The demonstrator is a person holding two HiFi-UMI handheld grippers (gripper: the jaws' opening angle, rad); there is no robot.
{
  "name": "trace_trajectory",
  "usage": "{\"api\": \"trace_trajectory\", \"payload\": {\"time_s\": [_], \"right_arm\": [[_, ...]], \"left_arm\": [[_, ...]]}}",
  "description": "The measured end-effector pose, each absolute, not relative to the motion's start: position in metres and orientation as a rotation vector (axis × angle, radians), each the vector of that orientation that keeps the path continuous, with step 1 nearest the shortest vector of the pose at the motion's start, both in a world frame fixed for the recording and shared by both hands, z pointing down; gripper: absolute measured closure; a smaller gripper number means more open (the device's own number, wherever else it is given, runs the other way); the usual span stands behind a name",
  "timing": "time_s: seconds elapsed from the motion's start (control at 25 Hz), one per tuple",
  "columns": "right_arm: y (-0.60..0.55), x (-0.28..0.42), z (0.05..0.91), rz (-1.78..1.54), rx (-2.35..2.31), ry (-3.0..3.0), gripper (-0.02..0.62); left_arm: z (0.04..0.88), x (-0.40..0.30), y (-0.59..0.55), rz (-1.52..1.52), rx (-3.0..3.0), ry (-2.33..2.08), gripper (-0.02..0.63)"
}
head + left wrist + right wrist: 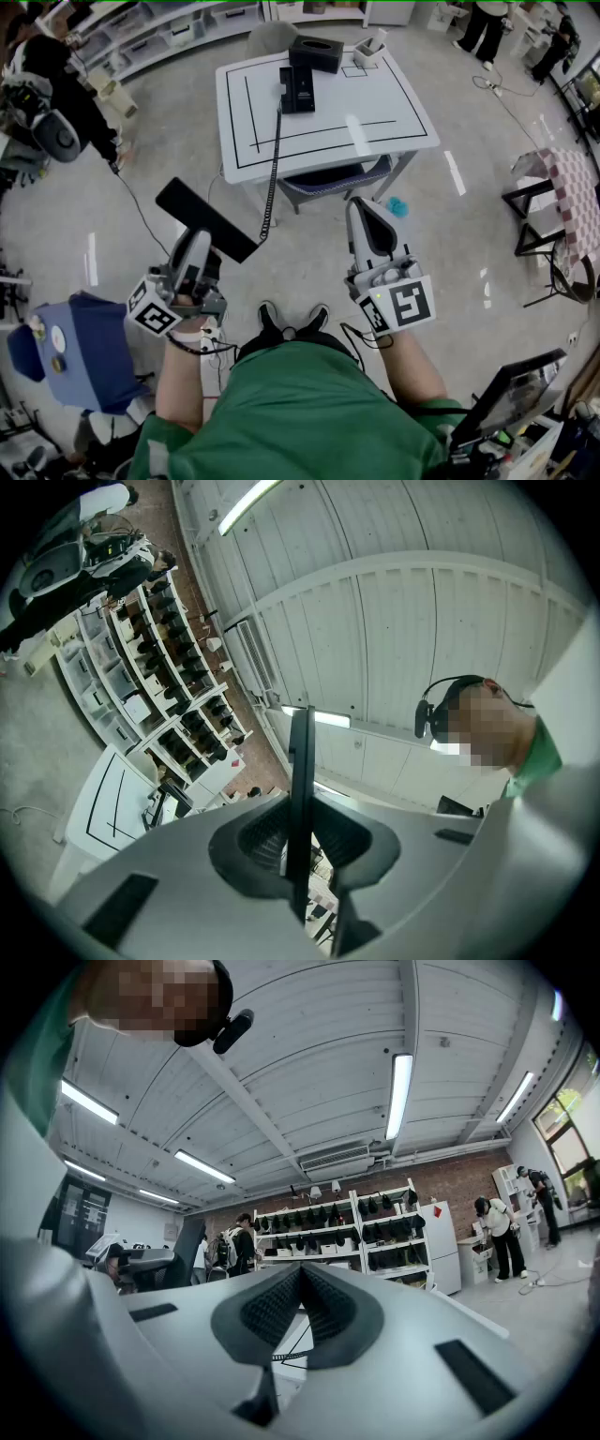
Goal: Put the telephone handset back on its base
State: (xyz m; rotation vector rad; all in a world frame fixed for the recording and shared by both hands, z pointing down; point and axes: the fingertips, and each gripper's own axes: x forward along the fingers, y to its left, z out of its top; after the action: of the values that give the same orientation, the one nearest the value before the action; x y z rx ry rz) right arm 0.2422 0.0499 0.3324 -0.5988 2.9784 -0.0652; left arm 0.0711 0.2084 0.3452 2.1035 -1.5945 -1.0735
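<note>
In front of the white table [394, 117], over the bare floor and to the person's left, the telephone handset [206, 220] hangs in the air in the left gripper [199, 246]. In the head view its long axis runs on a slant, one end pointing away to the far left and the other toward the near right, so it lies crosswise to the gripper's jaws. The jaws are pinched on it about the middle of its length. The left gripper view looks at it edge-on: a thin dark slab standing upright between the two ribbed pads, both pressed against it, with its top reaching well past the jaw tips.

A coiled cord [273, 169] leaves the near-right end of the handset and climbs over the table's front edge to the base [297, 89]. The base sits on the far half of the tabletop, its long side pointing away from the person. The handset is well apart from it, lower and nearer to the person.

Just behind the base stands a black box [316, 53], with a small white holder [370, 49] near it at the far right corner. A chair [328, 178] is tucked under the table's front.

The right gripper [364, 211] is held level beside the left one, pointing toward the table. Its jaws are pressed together with nothing between them.
</note>
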Motion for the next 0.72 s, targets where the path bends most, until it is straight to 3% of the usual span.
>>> {"api": "trace_trajectory", "payload": {"time_s": [0.72], "right_arm": [[0.122,0.2,0.297,-0.011,-0.763,2.958,0.574]], "left_arm": [[0.327,-0.007,0.285,-1.043,2.163,-1.604,0.523]]}}
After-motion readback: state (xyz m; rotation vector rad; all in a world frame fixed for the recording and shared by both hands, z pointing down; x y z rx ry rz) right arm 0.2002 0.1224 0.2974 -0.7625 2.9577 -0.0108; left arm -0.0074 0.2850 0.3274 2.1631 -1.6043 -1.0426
